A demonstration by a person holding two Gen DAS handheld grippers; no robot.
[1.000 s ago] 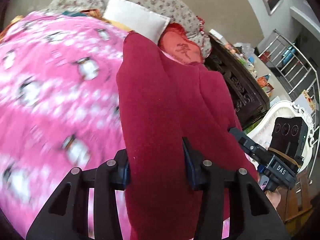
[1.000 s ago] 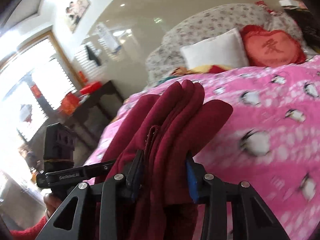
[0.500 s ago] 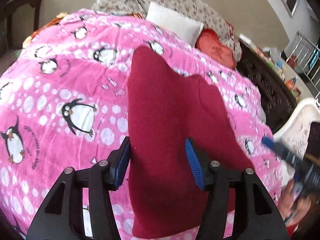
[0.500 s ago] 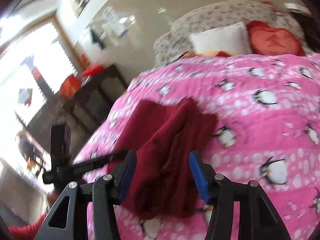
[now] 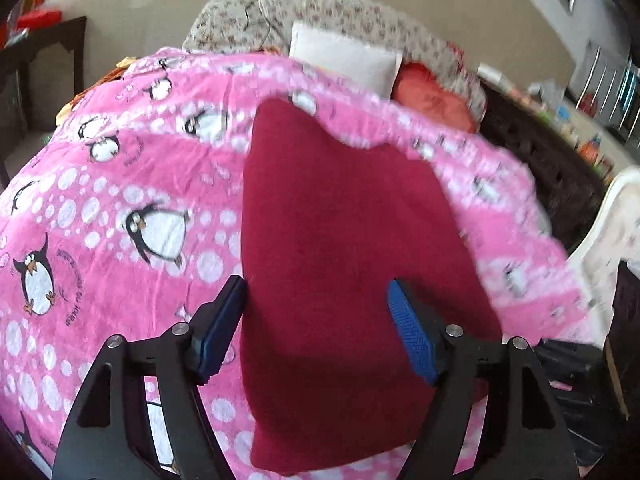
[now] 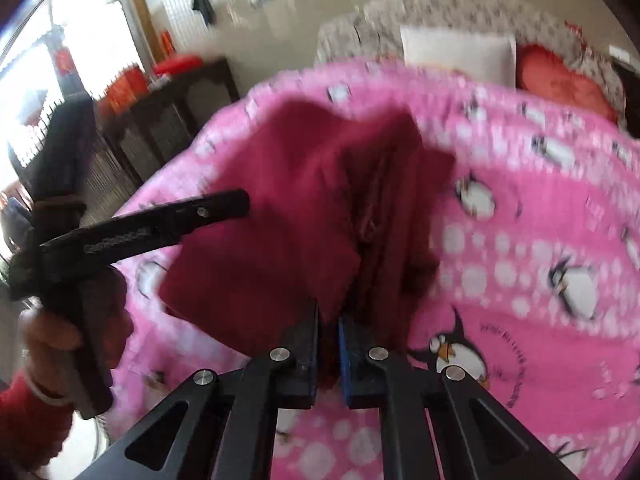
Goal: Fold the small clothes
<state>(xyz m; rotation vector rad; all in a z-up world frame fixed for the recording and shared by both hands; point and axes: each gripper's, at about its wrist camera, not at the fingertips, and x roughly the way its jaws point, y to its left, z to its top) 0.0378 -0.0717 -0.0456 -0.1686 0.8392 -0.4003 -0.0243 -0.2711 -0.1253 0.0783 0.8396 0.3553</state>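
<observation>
Lying flat on the pink penguin blanket (image 5: 120, 184) that covers the bed is a dark red garment (image 5: 344, 248), spread in a broad panel from the near edge towards the pillows. No box, basket or other container shows in either view; the garment rests on the blanket alone.

From the left wrist view, the left hand-held gripper (image 5: 316, 320) hovers over the near part of the garment with its jaws wide apart; they have just been opening. The red cloth lies beneath and between its blue pads (image 5: 412, 332), which do not press on it. This view shows the garment as one smooth, even sheet.

The right wrist view shows what the left one does not: along the garment's right side the cloth is bunched into lengthwise folds (image 6: 384, 216), and the right hand-held gripper (image 6: 328, 344) has just closed to a narrow slit at the near edge of those folds. Red cloth shows in the slit, so it seems to pinch a fold. This view also shows the left hand-held gripper from the side, a black finger (image 6: 160, 228) reaching over the cloth, with the person's hand (image 6: 52, 332) and a red sleeve (image 6: 28, 428) behind it.

At the head of the bed lie a white pillow (image 5: 344, 60) and a red cushion (image 6: 560, 84).
</observation>
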